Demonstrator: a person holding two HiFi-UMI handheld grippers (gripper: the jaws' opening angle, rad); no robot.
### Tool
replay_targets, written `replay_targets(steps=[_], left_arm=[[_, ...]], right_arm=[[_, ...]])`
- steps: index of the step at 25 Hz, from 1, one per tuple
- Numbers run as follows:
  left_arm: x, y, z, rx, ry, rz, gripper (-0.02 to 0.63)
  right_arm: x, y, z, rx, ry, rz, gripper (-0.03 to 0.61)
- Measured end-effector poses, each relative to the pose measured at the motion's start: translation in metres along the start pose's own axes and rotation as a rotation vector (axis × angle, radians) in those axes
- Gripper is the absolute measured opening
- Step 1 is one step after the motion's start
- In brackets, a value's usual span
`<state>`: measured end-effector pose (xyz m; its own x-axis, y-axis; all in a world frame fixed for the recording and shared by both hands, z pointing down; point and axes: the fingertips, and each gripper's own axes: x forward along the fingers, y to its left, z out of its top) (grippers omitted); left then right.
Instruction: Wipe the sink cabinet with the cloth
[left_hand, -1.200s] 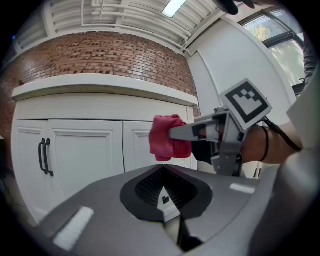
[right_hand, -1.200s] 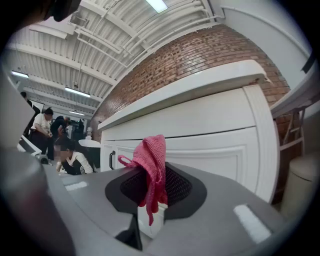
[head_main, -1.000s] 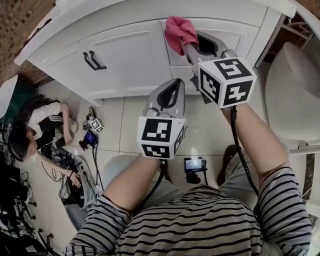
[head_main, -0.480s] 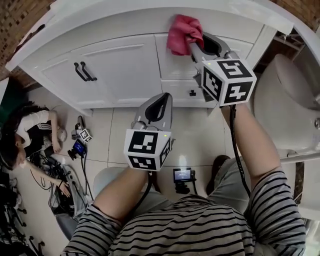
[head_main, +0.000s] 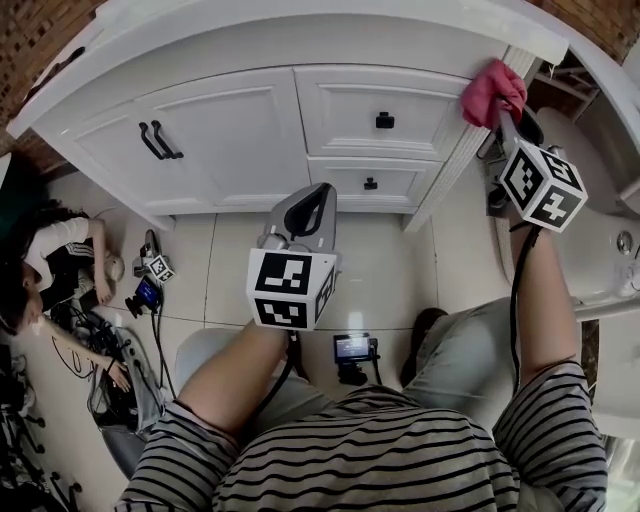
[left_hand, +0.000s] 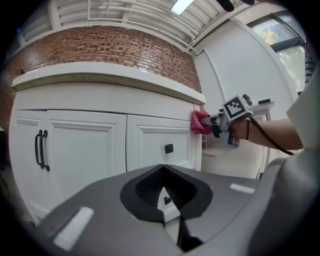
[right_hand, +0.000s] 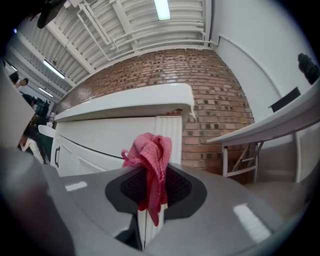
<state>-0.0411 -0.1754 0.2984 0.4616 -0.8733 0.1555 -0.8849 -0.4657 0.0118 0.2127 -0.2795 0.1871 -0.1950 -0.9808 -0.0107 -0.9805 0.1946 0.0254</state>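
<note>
The white sink cabinet (head_main: 240, 120) fills the top of the head view, with two doors and two small drawers. A pink cloth (head_main: 491, 91) is pressed against the cabinet's right corner post (head_main: 470, 135), just under the countertop. My right gripper (head_main: 508, 115) is shut on the cloth (right_hand: 150, 160); in the right gripper view the cloth bunches up in front of the fluted post (right_hand: 169, 131). My left gripper (head_main: 305, 212) hangs in front of the lower drawer, shut with nothing in it, away from the cabinet (left_hand: 115, 145). The left gripper view shows the cloth (left_hand: 200, 122) at the corner.
A white toilet (head_main: 590, 220) stands right of the cabinet. On the tiled floor (head_main: 230, 265) at the left a person (head_main: 55, 260) crouches among cables and small devices (head_main: 150, 280). Black door handles (head_main: 155, 140) and drawer knobs (head_main: 384, 121) stick out. A folding table (right_hand: 260, 135) stands beyond the brick wall.
My right gripper has swept the cloth to the right along the cabinet's top, from above the upper drawer to the right corner post. The left gripper has barely moved.
</note>
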Motion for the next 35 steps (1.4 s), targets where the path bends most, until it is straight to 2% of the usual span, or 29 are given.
replay_targets(steps=[3, 5, 8, 12, 15, 18, 23, 31, 35], left_arm=[[-0.002, -0.002, 0.002, -0.01, -0.003, 0.001, 0.002], [-0.005, -0.004, 0.005, -0.029, -0.007, -0.008, 0.002], [-0.007, -0.004, 0.01, -0.03, -0.023, -0.018, 0.002], [-0.005, 0.009, 0.004, -0.045, -0.011, -0.001, 0.002], [-0.005, 0.014, -0.001, -0.07, 0.006, 0.008, 0.002], [-0.004, 0.011, -0.004, -0.076, 0.015, -0.007, 0.002], [-0.005, 0.011, -0.004, -0.075, 0.017, -0.024, 0.002], [0.002, 0.006, -0.014, -0.07, 0.05, -0.01, 0.002], [0.002, 0.0, -0.017, -0.064, 0.061, -0.013, 0.002]], right_arm=[[-0.015, 0.006, 0.001, 0.057, -0.016, 0.017, 0.074], [-0.022, 0.039, 0.006, 0.094, -0.048, 0.096, 0.074], [-0.013, 0.113, 0.004, 0.11, -0.06, 0.263, 0.074], [0.02, 0.217, -0.016, 0.066, -0.022, 0.48, 0.074], [0.043, 0.263, -0.033, -0.049, 0.01, 0.536, 0.074], [0.057, 0.258, -0.042, -0.107, 0.022, 0.49, 0.074], [0.049, 0.194, -0.044, -0.115, 0.012, 0.383, 0.074], [0.02, 0.059, -0.049, 0.012, 0.034, 0.139, 0.074], [0.004, 0.004, -0.064, 0.084, 0.06, 0.02, 0.072]])
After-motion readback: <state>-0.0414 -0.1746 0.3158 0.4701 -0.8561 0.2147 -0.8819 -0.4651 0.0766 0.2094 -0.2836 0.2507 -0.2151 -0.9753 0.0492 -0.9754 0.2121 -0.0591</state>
